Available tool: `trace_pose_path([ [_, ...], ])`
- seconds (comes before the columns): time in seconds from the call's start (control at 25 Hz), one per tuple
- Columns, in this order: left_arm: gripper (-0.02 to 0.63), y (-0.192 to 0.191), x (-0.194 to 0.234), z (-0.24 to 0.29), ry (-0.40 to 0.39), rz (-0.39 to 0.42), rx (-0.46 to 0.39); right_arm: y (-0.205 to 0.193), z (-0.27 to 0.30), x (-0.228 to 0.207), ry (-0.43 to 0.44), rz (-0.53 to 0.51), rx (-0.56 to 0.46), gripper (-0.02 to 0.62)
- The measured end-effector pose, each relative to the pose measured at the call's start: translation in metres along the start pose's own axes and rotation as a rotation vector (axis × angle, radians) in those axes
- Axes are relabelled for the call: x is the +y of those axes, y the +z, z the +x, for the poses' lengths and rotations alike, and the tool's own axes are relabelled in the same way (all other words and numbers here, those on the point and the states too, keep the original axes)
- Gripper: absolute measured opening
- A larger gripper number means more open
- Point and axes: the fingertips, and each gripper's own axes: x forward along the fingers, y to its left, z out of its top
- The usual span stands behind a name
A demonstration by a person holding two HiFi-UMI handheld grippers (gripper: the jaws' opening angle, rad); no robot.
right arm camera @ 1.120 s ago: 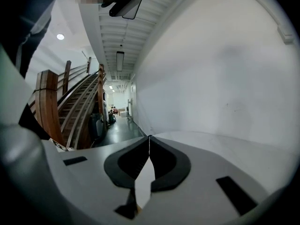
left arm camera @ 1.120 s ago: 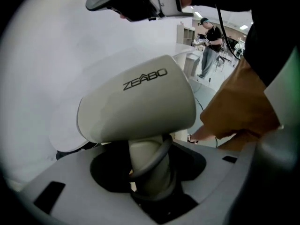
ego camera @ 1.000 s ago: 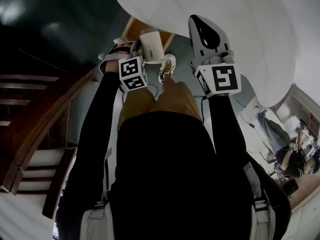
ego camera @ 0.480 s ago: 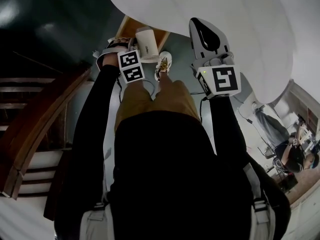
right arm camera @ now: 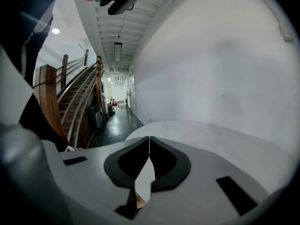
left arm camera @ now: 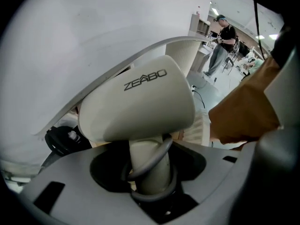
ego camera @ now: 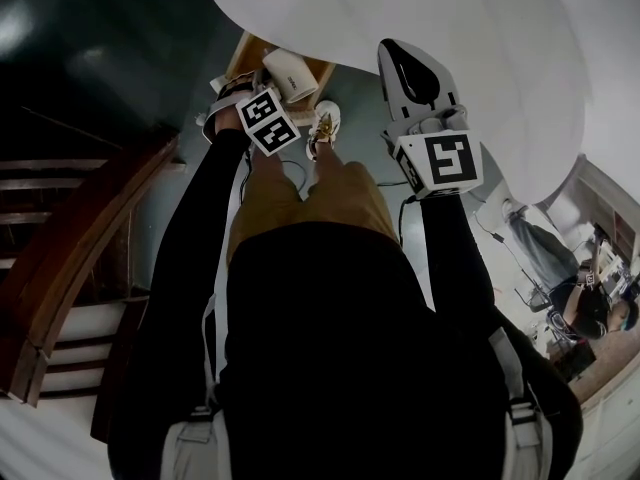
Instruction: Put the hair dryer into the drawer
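A white hair dryer point(ego camera: 288, 72) hangs nozzle-up over an open wooden drawer point(ego camera: 248, 52) that sticks out from under the round white table point(ego camera: 480, 58). My left gripper point(ego camera: 264, 102) is shut on its handle and points steeply down. In the left gripper view the hair dryer point(left arm camera: 140, 102) fills the middle, with a grey cord point(left arm camera: 157, 151) looped round the handle between the jaws of the left gripper point(left arm camera: 150, 175). My right gripper point(ego camera: 399, 48) hovers over the table edge, shut with nothing in it. The right gripper point(right arm camera: 149, 143) shows its tips touching.
A wooden staircase point(ego camera: 70, 238) rises at the left over a dark glossy floor. The person's shoe point(ego camera: 325, 126) stands beside the drawer. A black item point(left arm camera: 61, 139) lies low at the left in the left gripper view. People stand far off at the right point(ego camera: 590, 313).
My left gripper has sunk toward the drawer with the hair dryer and rolled, so its marker cube now shows turned. The right gripper has stayed nearly where it was.
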Motion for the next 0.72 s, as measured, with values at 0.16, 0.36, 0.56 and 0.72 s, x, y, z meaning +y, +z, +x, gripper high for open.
trace_pose_path([
  [0.16,0.233,0.004,0.007,0.008,0.017,-0.078,-0.011,-0.008,-0.002,0.002,0.002,0.005,0.024,0.028],
  [0.36,0.233,-0.001,0.016,0.014,0.018,-0.156,0.013,-0.019,-0.004,0.008,0.017,0.009,0.053,0.028],
  [0.56,0.233,0.009,0.019,0.017,0.049,-0.085,0.049,-0.031,-0.011,0.007,0.004,0.032,0.099,0.028],
  [0.72,0.235,0.014,0.014,0.028,0.041,0.056,0.115,-0.031,-0.011,0.014,0.011,0.054,0.089,0.028],
])
